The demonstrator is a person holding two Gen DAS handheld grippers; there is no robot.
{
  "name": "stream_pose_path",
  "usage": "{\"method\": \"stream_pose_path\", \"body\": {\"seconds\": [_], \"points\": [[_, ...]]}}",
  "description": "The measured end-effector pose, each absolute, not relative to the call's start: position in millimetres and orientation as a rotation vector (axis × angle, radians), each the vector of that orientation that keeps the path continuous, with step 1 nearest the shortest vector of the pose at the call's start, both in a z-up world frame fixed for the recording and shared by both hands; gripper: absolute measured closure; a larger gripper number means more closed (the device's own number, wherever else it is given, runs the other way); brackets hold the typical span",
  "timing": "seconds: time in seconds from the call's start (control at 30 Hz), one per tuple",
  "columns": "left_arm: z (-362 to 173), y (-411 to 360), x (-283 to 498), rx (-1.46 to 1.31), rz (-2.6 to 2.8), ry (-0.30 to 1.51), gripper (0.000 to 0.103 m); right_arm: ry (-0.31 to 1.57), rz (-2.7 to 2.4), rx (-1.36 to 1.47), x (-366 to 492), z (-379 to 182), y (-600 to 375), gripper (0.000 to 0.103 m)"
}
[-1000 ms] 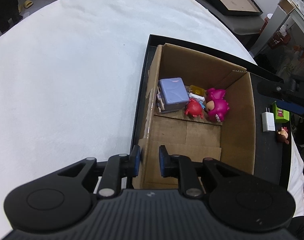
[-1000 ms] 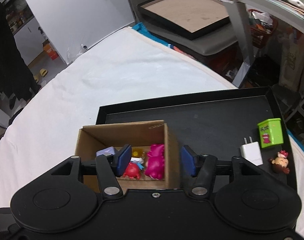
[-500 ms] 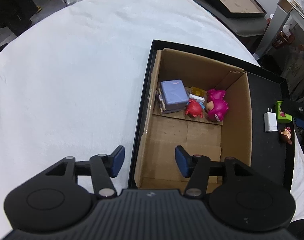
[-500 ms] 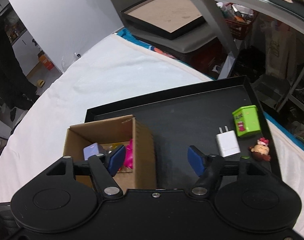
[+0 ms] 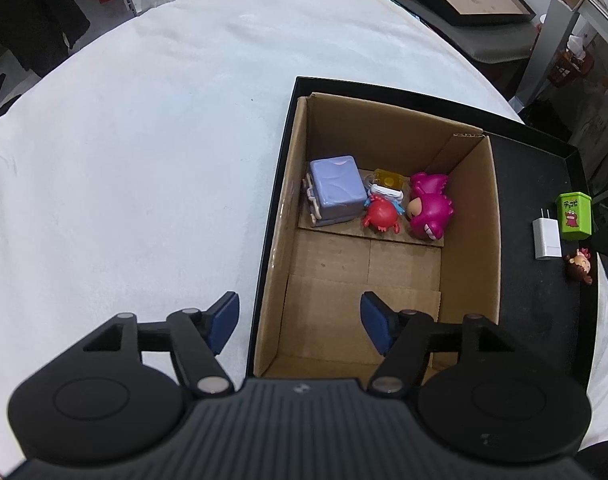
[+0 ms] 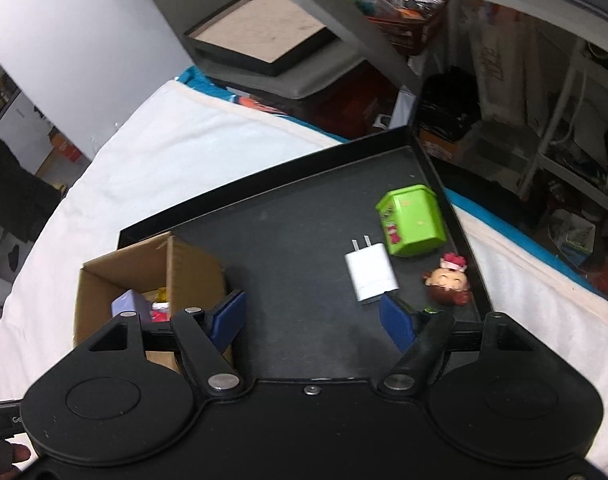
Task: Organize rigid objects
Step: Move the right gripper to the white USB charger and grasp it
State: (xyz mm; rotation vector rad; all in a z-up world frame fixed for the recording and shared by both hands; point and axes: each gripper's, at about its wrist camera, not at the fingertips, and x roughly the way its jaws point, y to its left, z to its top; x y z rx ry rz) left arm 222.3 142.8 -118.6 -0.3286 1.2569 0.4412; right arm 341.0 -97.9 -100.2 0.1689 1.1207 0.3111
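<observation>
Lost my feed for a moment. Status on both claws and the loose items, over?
Left claw open, jaws just widened, empty, straddling the cardboard box wall. Right claw open, empty, over the black tray. Charger, green tin, doll figure still loose. Nothing blocking.

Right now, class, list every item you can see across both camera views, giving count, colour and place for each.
cardboard box: 1, brown, on the tray's left part
tray: 1, black, on the white cloth
white cloth: 1, covers the table
block toy: 1, lilac, in the box
crab toy: 1, red, in the box
dinosaur toy: 1, pink, in the box
charger: 1, white, on the tray
green tin: 1, beside the charger
doll head: 1, brown-haired, on the tray
left gripper: open, empty
right gripper: open, empty
</observation>
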Motion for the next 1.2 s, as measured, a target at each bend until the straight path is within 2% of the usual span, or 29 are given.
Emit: {"method": "stream_pose_path", "body": {"seconds": [0.37, 0.8, 1.17, 1.2], "points": [[-123, 137, 237, -0.273, 0.486, 1.280, 0.033, 1.156, 0.321, 0.187, 363, -129, -112, 0.031], [-132, 133, 258, -0.235, 0.531, 1.321, 0.033, 1.218, 0.336, 0.118, 386, -175, -101, 0.036], [-133, 133, 263, -0.232, 0.551, 1.334, 0.033, 1.231, 0.339, 0.050, 399, -192, -84, 0.040], [-133, 134, 263, -0.236, 0.551, 1.335, 0.033, 1.229, 0.336, 0.039, 399, -193, -82, 0.045]]}}
